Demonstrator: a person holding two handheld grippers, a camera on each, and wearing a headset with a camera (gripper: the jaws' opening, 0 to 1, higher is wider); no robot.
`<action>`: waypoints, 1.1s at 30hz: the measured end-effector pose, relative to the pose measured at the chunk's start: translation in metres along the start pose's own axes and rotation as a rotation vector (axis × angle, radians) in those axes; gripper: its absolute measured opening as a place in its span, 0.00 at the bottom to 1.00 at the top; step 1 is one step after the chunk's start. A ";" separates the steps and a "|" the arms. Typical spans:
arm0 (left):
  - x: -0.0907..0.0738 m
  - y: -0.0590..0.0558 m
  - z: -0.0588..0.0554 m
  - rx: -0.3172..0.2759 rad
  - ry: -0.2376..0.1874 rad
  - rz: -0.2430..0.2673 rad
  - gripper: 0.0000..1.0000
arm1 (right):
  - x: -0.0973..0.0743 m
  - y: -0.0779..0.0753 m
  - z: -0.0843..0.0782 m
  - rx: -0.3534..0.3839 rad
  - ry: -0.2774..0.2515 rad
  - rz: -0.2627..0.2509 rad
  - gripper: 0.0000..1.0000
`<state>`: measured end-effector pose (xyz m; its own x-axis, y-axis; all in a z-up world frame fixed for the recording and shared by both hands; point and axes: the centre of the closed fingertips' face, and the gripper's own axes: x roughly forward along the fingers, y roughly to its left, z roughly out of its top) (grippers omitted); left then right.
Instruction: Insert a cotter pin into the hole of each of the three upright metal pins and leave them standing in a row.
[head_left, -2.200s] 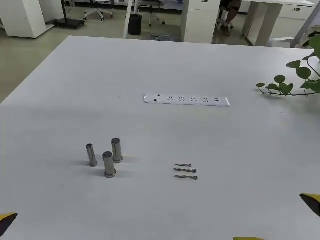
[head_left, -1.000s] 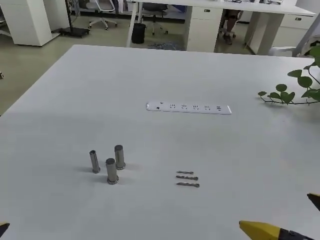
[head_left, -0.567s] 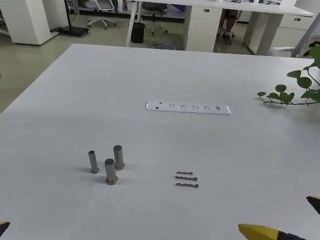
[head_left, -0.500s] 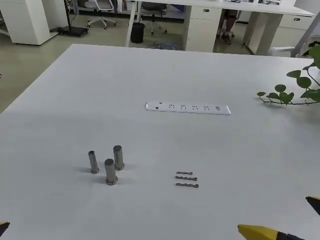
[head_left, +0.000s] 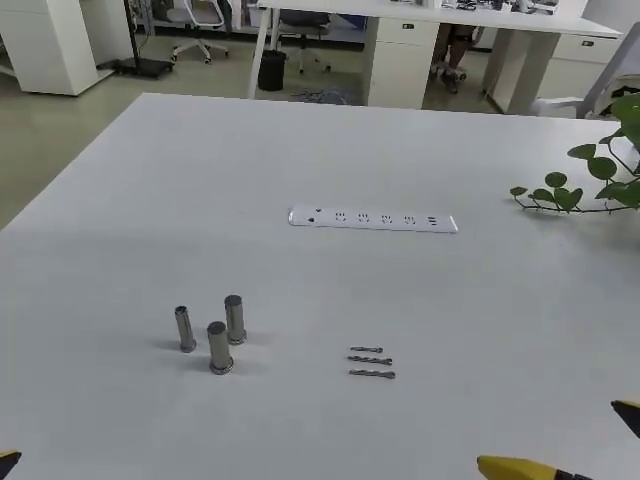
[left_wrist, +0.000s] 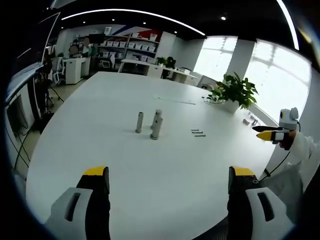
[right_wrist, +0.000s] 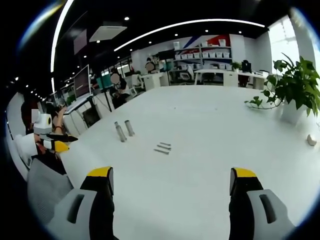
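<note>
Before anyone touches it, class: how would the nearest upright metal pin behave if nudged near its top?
The nearest metal pin is tall and narrow on a small flared base, so it probably tips rather than slides. Being round, it would likely roll once down.

Open tabletop (head_left: 450, 300) around metal pins (head_left: 219, 347) and cotter pins (head_left: 371, 361); power strip (head_left: 372, 220) beyond.

Head view looked forward and down over the desk (head_left: 450, 300) from its near edge. Left and right gripper views sat low at the near corners, facing inward. All three shared the metal pins (head_left: 219, 345) and cotter pins (head_left: 371, 361), well off.
</note>
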<state>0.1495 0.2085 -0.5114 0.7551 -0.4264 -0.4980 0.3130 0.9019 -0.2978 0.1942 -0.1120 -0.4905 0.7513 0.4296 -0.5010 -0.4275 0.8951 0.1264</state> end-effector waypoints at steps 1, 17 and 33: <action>0.000 0.000 0.000 0.001 0.001 0.000 0.99 | 0.000 0.000 0.000 0.000 0.000 0.001 0.95; -0.002 0.005 0.000 0.022 0.013 0.023 0.99 | 0.001 -0.002 0.000 0.001 -0.003 -0.009 0.94; -0.001 0.004 -0.002 0.017 0.030 0.009 0.99 | 0.003 0.005 -0.006 -0.014 0.030 0.011 0.96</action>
<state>0.1492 0.2127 -0.5137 0.7402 -0.4199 -0.5251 0.3160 0.9067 -0.2795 0.1917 -0.1073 -0.4970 0.7313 0.4355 -0.5250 -0.4428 0.8885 0.1203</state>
